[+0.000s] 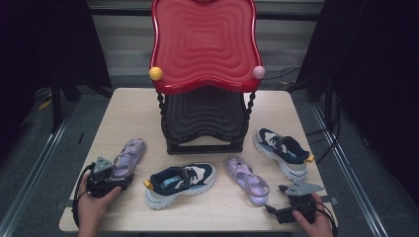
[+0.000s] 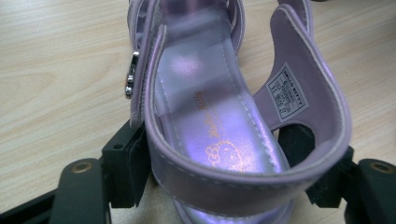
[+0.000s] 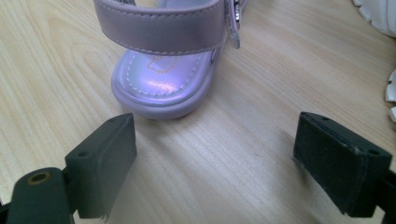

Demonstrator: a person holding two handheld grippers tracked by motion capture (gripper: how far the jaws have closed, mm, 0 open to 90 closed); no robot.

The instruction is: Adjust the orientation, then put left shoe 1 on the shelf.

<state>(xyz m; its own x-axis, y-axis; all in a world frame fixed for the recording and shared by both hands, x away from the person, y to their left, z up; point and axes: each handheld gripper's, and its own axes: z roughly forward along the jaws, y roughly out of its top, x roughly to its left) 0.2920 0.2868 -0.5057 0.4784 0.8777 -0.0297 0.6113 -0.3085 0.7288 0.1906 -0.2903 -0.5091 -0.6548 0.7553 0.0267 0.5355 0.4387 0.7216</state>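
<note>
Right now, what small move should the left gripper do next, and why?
Probably lift a little. The left gripper has its jaws closed around the heel of the purple strapped sandal, which rests on the light wooden table. The right gripper is open, short of the other purple sandal.

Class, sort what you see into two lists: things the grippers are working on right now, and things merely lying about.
In hand:
left gripper, jaws around the heel of the left purple sandal
right gripper, open, facing the right purple sandal

Lying about:
two navy sneakers
red two-tier rack
</note>
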